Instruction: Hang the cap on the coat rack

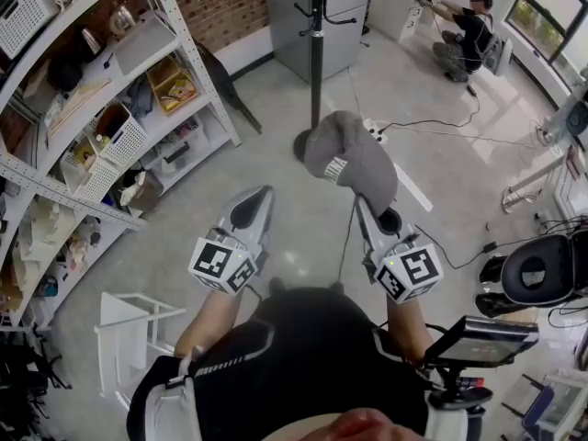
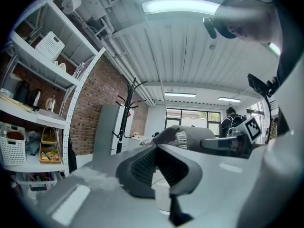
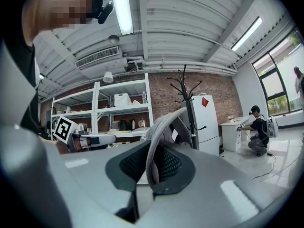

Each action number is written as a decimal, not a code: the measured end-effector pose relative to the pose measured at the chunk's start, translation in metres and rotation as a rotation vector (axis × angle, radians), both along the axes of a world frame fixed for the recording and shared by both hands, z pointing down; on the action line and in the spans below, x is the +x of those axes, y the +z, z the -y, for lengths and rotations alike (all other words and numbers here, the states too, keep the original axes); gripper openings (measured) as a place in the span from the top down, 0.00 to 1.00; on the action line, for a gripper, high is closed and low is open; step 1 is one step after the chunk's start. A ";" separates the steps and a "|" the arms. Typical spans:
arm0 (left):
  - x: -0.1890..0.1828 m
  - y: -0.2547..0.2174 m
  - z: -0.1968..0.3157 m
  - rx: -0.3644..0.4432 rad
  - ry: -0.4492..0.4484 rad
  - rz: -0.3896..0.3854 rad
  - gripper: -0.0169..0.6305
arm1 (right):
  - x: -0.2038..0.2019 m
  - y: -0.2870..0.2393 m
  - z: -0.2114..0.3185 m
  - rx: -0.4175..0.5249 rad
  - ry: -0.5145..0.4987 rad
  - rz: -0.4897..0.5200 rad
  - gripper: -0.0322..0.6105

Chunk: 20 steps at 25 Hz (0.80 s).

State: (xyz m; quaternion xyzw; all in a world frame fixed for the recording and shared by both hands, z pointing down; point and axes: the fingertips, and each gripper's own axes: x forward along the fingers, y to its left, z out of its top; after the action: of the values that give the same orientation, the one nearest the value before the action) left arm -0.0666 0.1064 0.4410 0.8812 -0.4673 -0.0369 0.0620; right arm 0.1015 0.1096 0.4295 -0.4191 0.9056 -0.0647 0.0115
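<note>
A grey cap (image 1: 350, 161) with white lettering hangs from my right gripper (image 1: 378, 217), which is shut on its brim; the right gripper view shows the cap's edge (image 3: 159, 132) pinched between the jaws. My left gripper (image 1: 246, 217) is held level beside it to the left, shut with nothing in it; the cap (image 2: 183, 136) appears beyond its jaws in the left gripper view. The black coat rack (image 1: 317, 58) stands straight ahead on the floor, its hooks (image 3: 186, 87) above and beyond the cap.
White metal shelving (image 1: 110, 127) full of baskets and boxes runs along the left. A grey cabinet (image 1: 303, 16) stands behind the rack. A person (image 1: 469, 35) crouches at a desk far right. Cables and a power strip (image 1: 404, 159) lie on the floor; a white stool (image 1: 129, 324) sits lower left.
</note>
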 end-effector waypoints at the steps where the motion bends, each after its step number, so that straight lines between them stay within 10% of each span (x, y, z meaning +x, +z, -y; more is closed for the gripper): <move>1: 0.000 -0.001 0.000 0.001 -0.001 -0.001 0.97 | 0.000 -0.001 0.000 0.001 -0.001 0.000 0.91; 20: -0.040 -0.003 -0.004 0.011 0.009 -0.058 0.97 | -0.035 -0.022 -0.005 0.025 0.004 0.014 0.90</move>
State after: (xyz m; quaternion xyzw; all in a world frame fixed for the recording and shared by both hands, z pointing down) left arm -0.1061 0.1104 0.4379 0.8822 -0.4609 -0.0648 0.0707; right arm 0.0662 0.1151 0.4077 -0.4200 0.9055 -0.0564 0.0230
